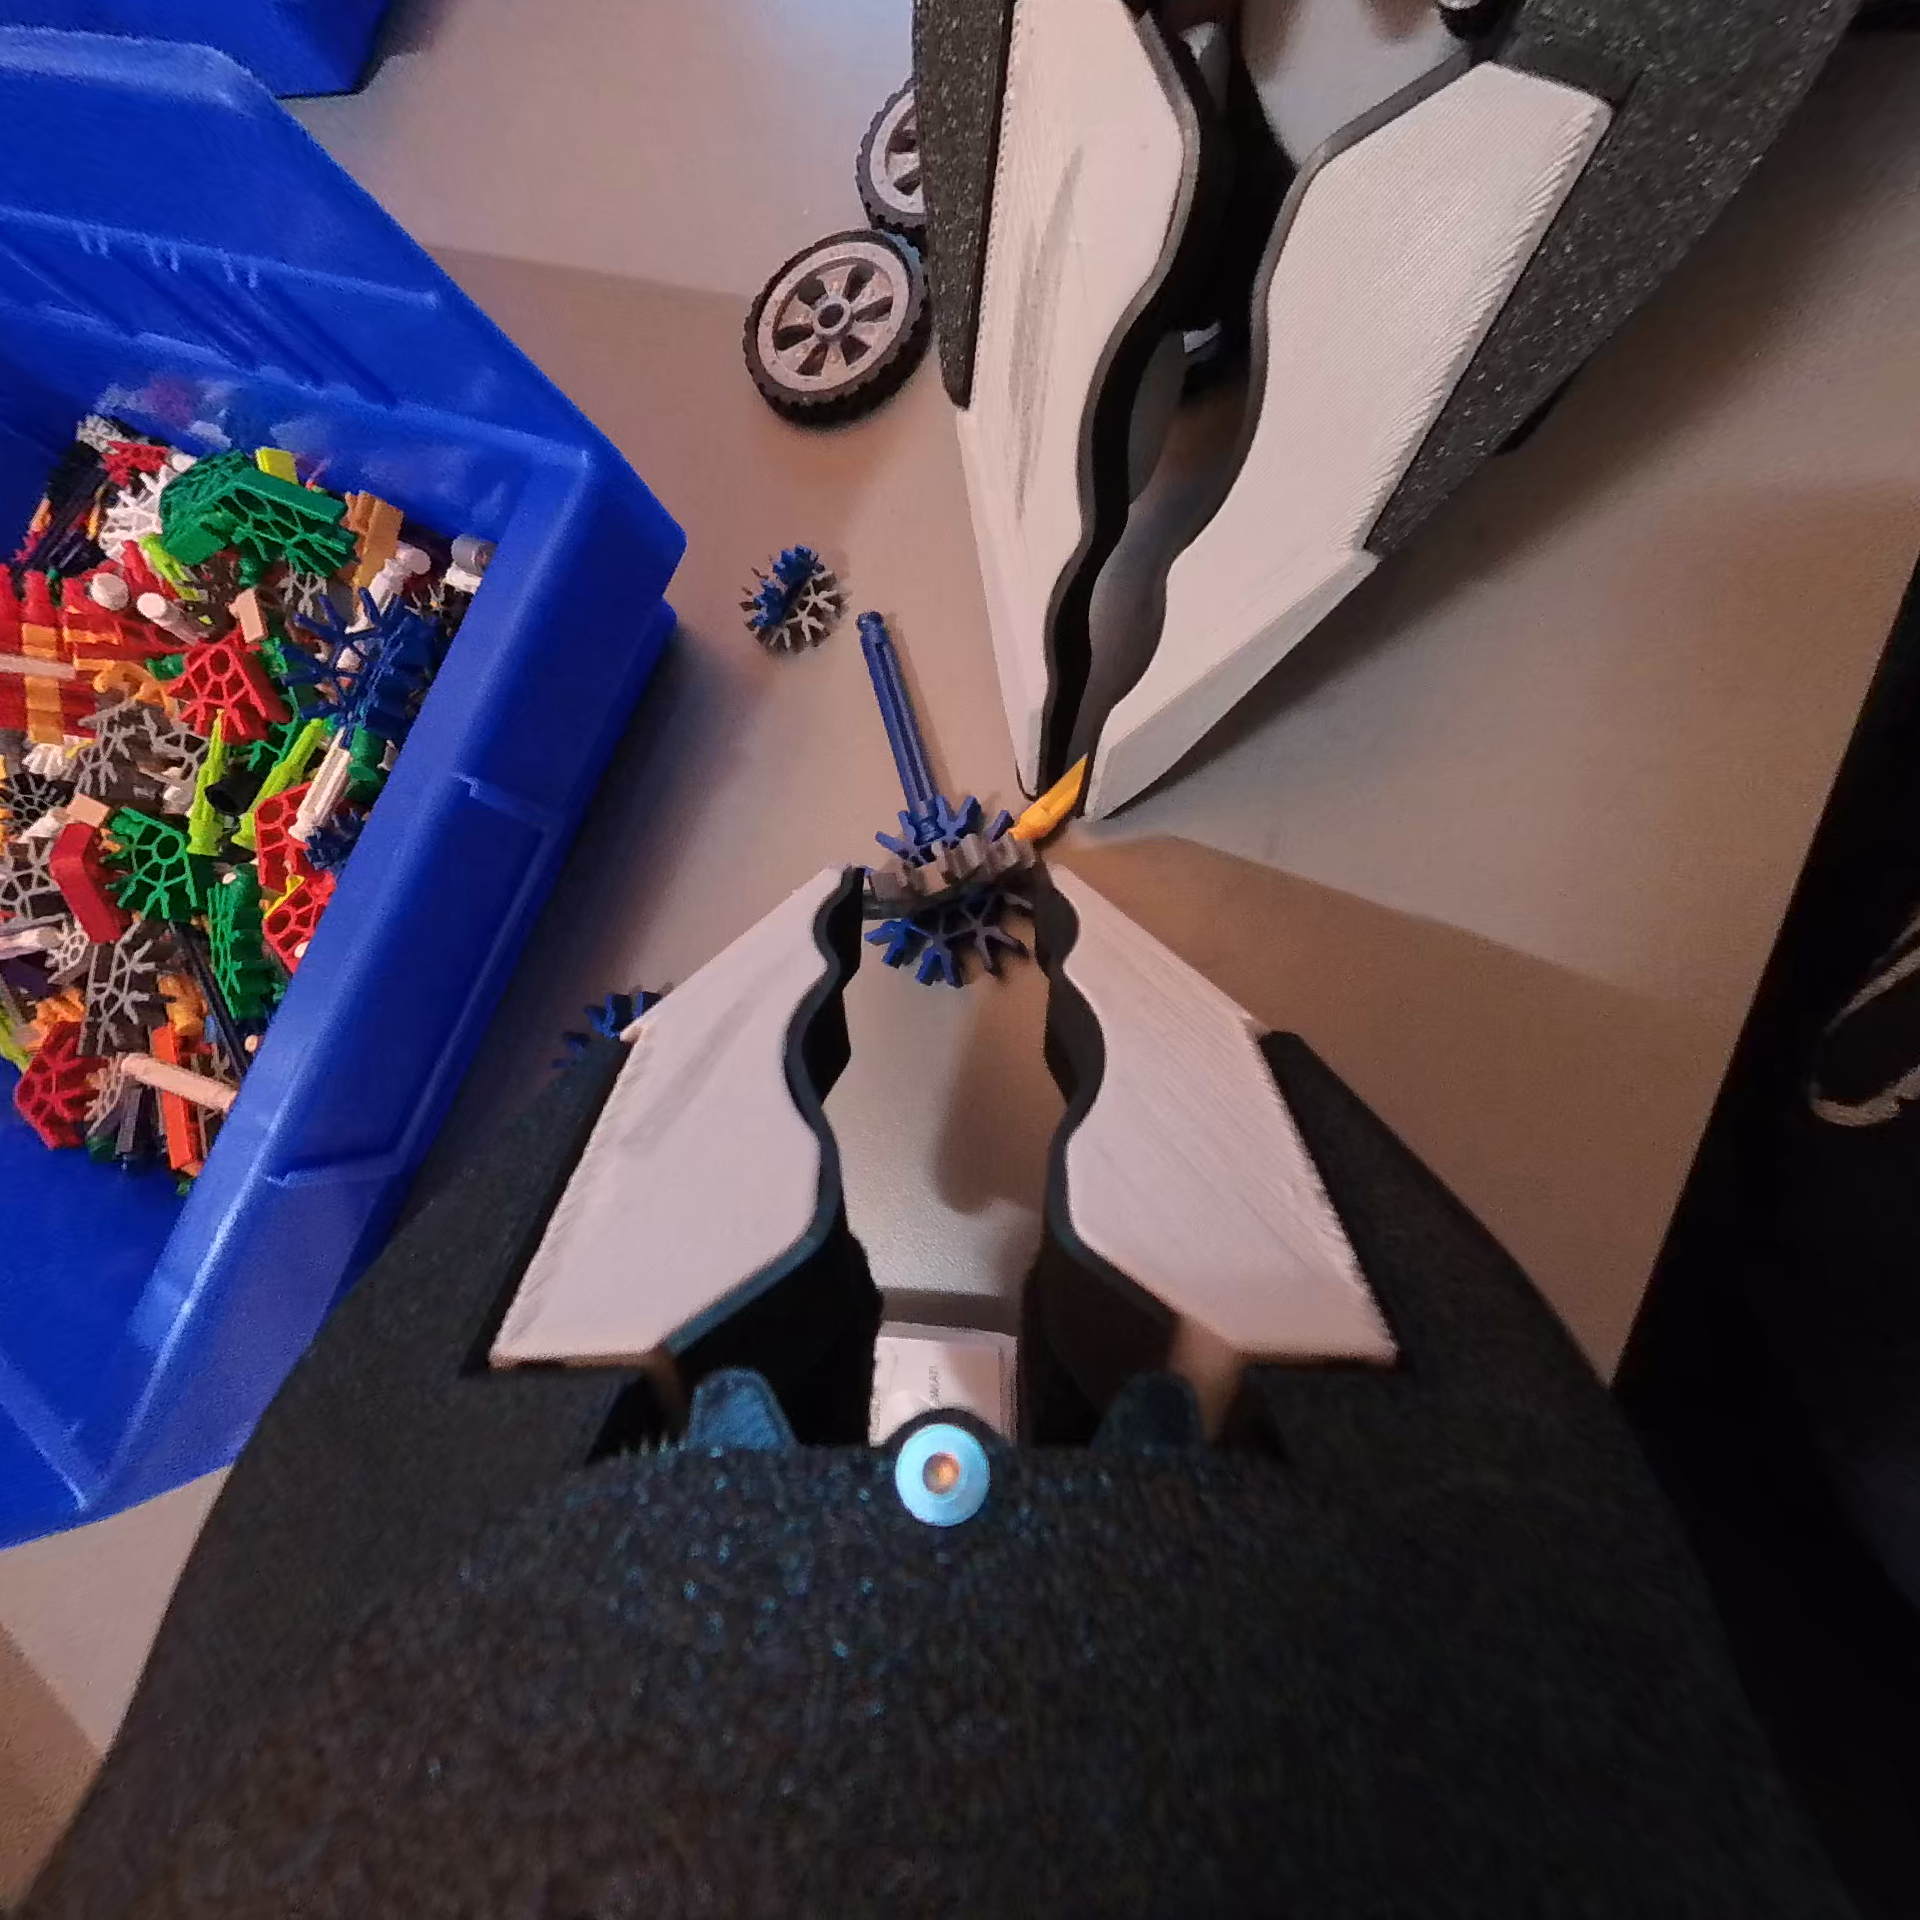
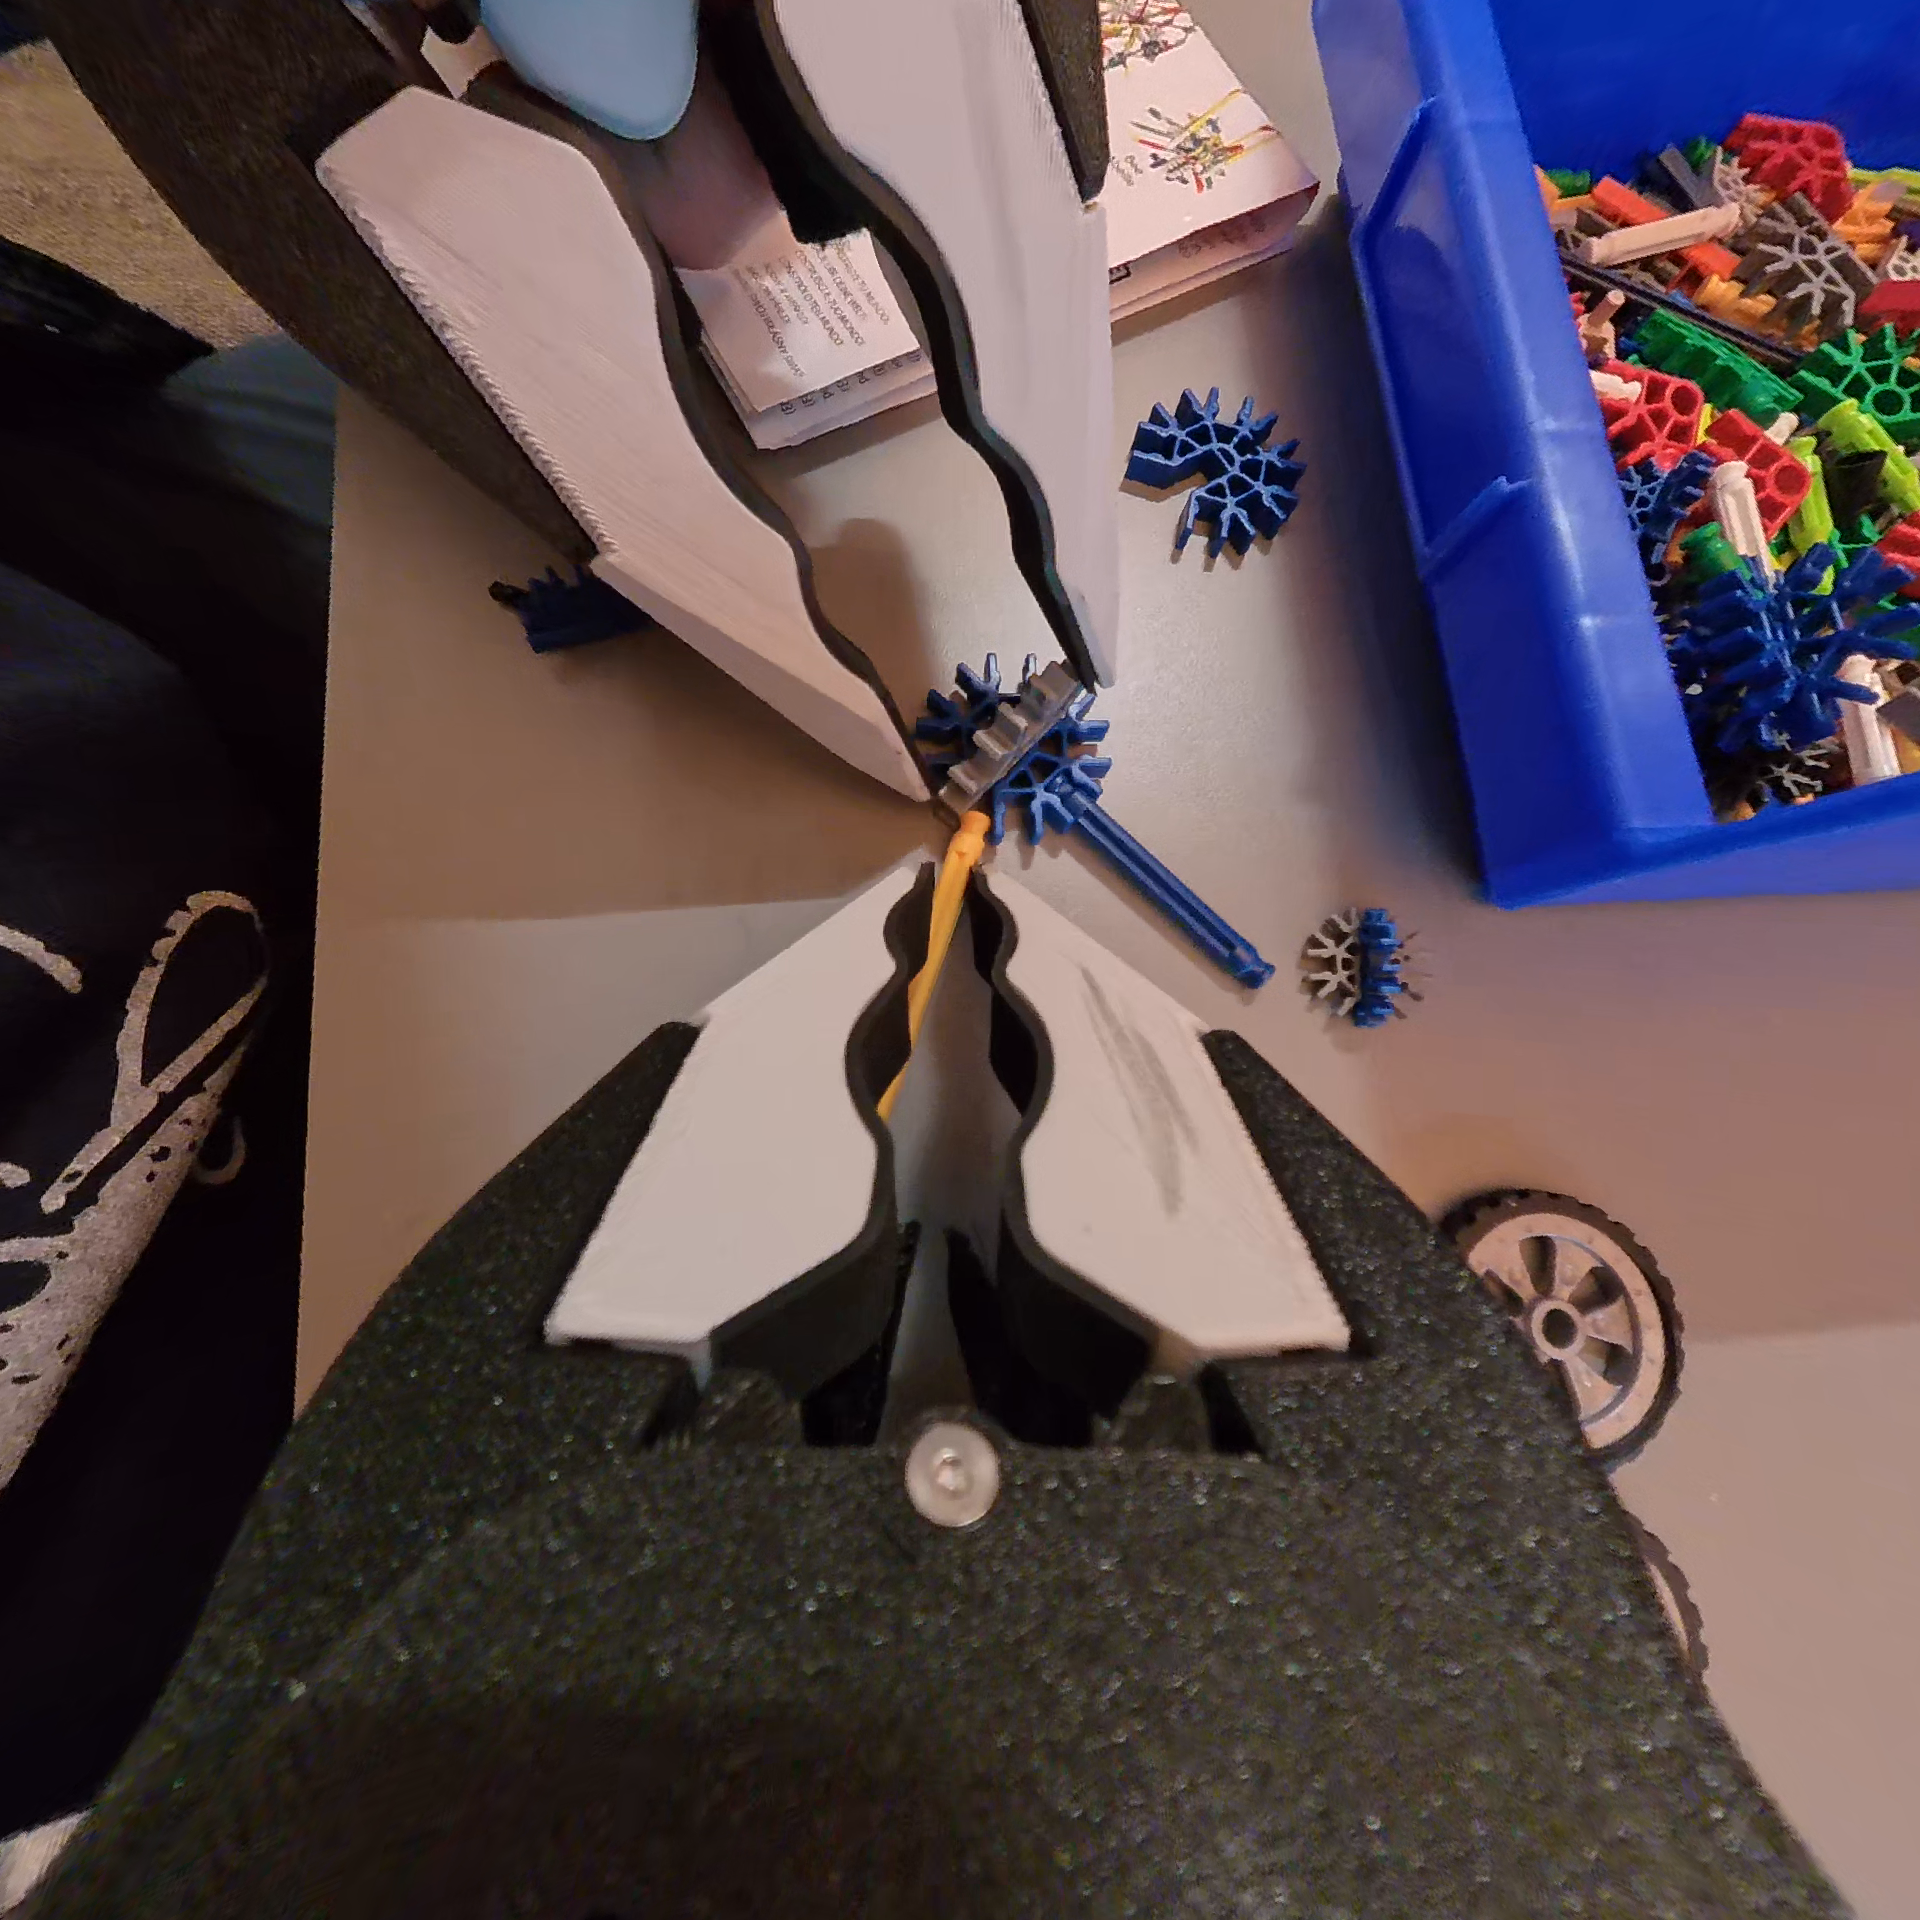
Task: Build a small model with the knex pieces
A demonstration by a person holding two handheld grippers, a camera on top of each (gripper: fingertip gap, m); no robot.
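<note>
In the left wrist view, the left gripper (image 1: 951,883) pinches a light, rigid blue-and-grey connector cluster (image 1: 951,868) above the table (image 1: 1351,987); its blue rod (image 1: 902,717) points away, towards a wheel (image 1: 834,324).

In the right wrist view, the right gripper (image 2: 948,878) is clenched on a slim, probably bendy yellow rod (image 2: 925,977), its tip meeting the cluster beside the blue bin (image 2: 1455,520).

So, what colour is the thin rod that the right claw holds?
Yellow-orange. The rod shows best in the right wrist view, between the fingers of the right claw.

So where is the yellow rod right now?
The yellow rod sits pinched in the right gripper, its tip meeting the blue and grey connector cluster held by the left gripper.
</note>
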